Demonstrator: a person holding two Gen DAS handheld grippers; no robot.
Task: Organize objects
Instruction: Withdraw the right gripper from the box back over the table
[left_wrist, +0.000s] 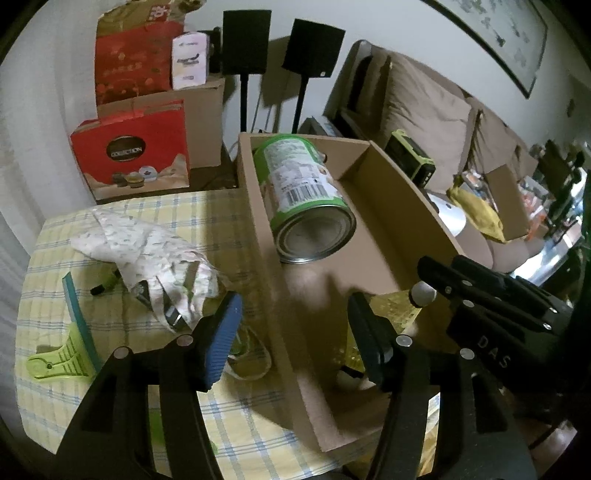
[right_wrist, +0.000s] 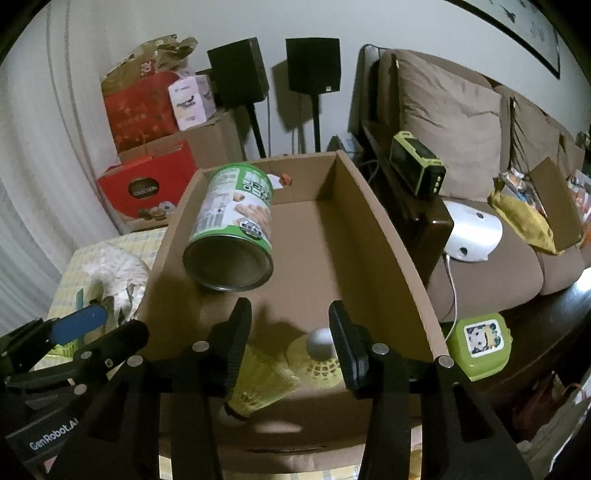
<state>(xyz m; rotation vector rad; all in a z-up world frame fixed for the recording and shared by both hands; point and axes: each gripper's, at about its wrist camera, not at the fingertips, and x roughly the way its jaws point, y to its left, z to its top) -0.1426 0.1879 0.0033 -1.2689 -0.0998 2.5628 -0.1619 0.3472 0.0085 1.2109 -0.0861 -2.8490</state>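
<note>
Yellow shuttlecocks (right_wrist: 258, 384) light, fragile: grip the cork | both lie near in your cardboard box (right_wrist: 388, 229) | left gripper (left_wrist: 295, 339), right gripper (right_wrist: 290, 347) jaws released, empty

Two black speakers (right_wrist: 312, 64) beside a beige sofa (right_wrist: 461, 122)

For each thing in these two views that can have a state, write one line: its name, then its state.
Brown cardboard box: open-topped, on the checked tablecloth.
Green-labelled metal can: on its side inside the box.
Yellow shuttlecocks: lying in the box's near end.
Lime plastic clip: lying on the cloth.
Left gripper: open, empty.
Right gripper: open, empty.
</note>
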